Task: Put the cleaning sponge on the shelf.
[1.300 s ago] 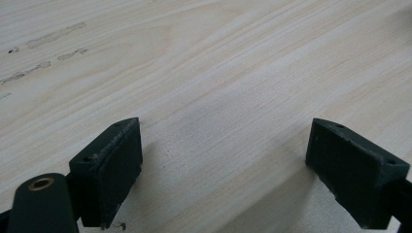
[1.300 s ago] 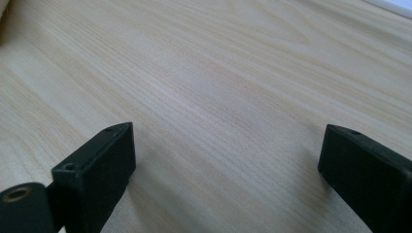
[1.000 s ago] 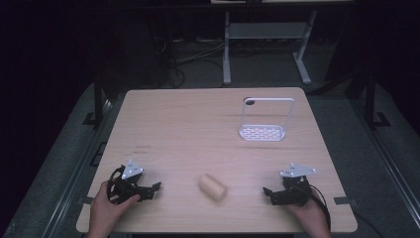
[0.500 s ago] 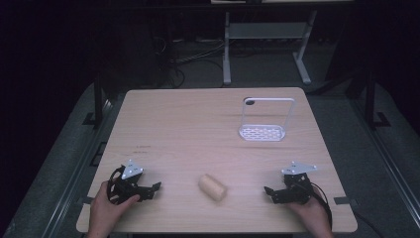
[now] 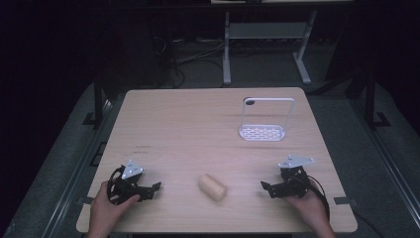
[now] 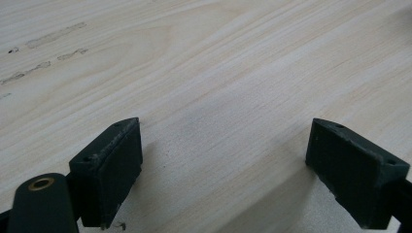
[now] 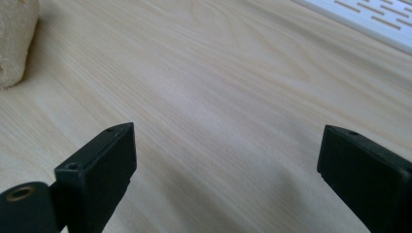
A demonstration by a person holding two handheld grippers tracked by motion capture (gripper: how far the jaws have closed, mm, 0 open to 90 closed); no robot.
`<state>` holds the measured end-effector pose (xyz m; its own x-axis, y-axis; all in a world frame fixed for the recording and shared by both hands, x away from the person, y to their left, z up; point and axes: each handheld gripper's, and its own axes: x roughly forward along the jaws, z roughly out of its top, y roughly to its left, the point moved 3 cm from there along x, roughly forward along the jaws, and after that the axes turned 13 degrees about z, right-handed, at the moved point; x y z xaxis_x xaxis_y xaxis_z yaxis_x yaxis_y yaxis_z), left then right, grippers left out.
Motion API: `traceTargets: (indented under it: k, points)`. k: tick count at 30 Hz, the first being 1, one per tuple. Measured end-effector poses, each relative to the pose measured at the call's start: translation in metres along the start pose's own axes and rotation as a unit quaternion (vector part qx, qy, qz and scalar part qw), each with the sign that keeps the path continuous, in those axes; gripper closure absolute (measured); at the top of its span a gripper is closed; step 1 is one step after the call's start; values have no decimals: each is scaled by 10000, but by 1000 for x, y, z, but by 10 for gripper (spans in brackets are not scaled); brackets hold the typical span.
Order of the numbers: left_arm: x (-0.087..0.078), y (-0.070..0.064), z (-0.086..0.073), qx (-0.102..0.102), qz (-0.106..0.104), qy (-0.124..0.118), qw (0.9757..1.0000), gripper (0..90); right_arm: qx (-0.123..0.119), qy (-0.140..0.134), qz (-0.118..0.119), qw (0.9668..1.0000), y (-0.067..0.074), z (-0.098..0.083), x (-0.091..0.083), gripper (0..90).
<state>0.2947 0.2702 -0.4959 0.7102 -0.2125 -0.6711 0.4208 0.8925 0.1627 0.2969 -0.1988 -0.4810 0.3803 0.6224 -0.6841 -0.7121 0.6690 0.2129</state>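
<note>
High view: bread roll (image 5: 213,187) lies on its side on the surface (image 5: 198,129), near the front edge, about midway between the two claws, touching neither.
Roll look: pale tan, short cylinder, rough crumbly skin; its end shows at the top left of the right gripper view (image 7: 14,39).
Left claw (image 5: 148,191): rests low on the surface near the front left corner, jaws spread wide, nothing between them; left gripper view has bare wood between the pads (image 6: 109,170).
Right claw (image 5: 270,190): rests near the front right corner, jaws wide apart, empty, pointed toward the roll.
Rack (image 5: 262,130): white slotted base with a wire hoop standing upright, toward the back right of the surface, well apart from the roll; its slotted base is at the top right of the right gripper view (image 7: 369,19).
Weight guess: very light, no lifting effort.
Stiffness guess: soft and spongy, dents or crushes under a hard squeeze; crust may shed crumbs.
Slip guess: rough skin grips well, but the round body may roll away if nudged on one side.
Where to grip: across the middle of the cylinder, pads on the two long curved sides, closing gently until it just holds; avoid pinching an end, likely to tear or tip.
Best placed: right claw, already facing it.
</note>
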Motion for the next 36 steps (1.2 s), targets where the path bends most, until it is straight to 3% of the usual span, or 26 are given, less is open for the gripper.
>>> traceTargets:
  k: [36]
  points:
    - [0, 0, 0, 16, -11, -5, 10000, 126, -396, 65, 356, 9986, 11, 46, 20, 70]
